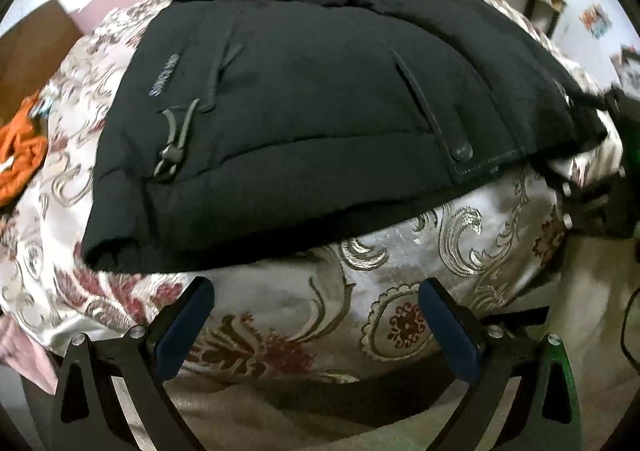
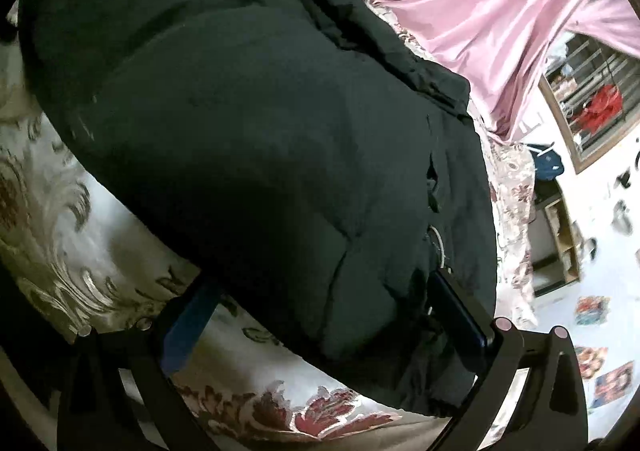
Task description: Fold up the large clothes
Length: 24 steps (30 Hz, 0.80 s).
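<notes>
At the far left of the left wrist view, an orange garment lies on the patterned bedspread, well apart from the black jacket. The jacket lies folded on the bedspread and fills the middle of that view. A toggle cord sits on its left part, and a pocket flap with a snap on its right part.

The left gripper is low in the view. Its jaws stand wide apart and hold nothing. The jacket's near hem lies just beyond the fingertips, which are clear of the cloth; bare bedspread shows between the two fingers.

In the right wrist view the black jacket runs from upper left to lower right across the bedspread. The right gripper has its jaws spread. The jacket's lower corner lies between them. The right finger rests against the cloth; the left finger sits at the jacket's edge, over the bedspread. The jaws are not closed on the fabric.

A pink curtain hangs at the upper right. A shelf unit stands below it.
</notes>
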{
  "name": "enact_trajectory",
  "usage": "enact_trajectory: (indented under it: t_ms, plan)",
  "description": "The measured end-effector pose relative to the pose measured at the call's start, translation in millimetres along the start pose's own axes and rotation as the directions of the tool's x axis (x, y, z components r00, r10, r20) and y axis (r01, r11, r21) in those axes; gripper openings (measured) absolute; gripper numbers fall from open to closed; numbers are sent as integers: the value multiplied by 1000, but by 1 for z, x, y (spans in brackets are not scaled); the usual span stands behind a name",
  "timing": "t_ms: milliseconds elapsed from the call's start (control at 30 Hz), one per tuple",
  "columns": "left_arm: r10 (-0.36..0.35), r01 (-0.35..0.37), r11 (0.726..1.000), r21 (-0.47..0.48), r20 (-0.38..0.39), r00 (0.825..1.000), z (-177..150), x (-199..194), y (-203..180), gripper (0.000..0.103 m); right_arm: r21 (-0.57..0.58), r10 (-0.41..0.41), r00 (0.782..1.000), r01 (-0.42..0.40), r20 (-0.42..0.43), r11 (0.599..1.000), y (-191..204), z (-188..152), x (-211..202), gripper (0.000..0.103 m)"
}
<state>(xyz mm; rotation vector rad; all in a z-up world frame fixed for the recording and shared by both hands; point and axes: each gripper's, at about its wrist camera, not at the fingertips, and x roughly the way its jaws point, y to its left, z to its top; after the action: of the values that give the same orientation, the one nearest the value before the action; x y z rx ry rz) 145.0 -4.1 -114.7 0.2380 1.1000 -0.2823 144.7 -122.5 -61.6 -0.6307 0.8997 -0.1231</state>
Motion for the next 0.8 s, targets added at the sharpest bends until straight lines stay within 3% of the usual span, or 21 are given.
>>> enact_trajectory:
  t_ms: [67, 133, 233, 333, 433, 500, 567, 667, 800]
  plan:
    - [-13, 13, 999, -29, 8, 1000, 5, -4, 6, 102, -21, 70, 998, -70, -4, 997, 3, -6, -4, 101]
    - [-17, 18, 998, -54, 16, 1000, 6, -5, 9, 102, -77, 53, 999, -53, 4, 996, 11, -12, -12, 101]
    - [-18, 20, 997, -72, 21, 1000, 6, -6, 9, 102, -203, -85, 990, 106, 109, 973, 26, -18, -30, 101]
    - [9, -8, 998, -70, 18, 1000, 12, -3, 11, 102, -287, -179, 959, 239, 220, 928, 47, -25, -40, 101]
    - [21, -20, 999, -50, 14, 1000, 17, -2, 12, 102, -357, -145, 976, 195, 161, 914, 64, -26, -21, 101]
    - [21, -21, 999, -33, 16, 1000, 20, -2, 10, 102, -390, -177, 978, 207, 112, 897, 71, -27, -2, 101]
    - [22, -22, 1000, -19, 19, 1000, 24, -2, 11, 103, -364, -211, 971, 238, 114, 900, 65, -23, 9, 101]
    - [12, -12, 1000, -1, 21, 1000, 26, -4, 11, 103, -230, -250, 955, 282, 158, 932, 41, -10, 11, 101]
    - [41, -42, 997, 66, 25, 999, 26, -9, 3, 102, -42, -188, 955, 203, 231, 978, 9, -5, -4, 101]
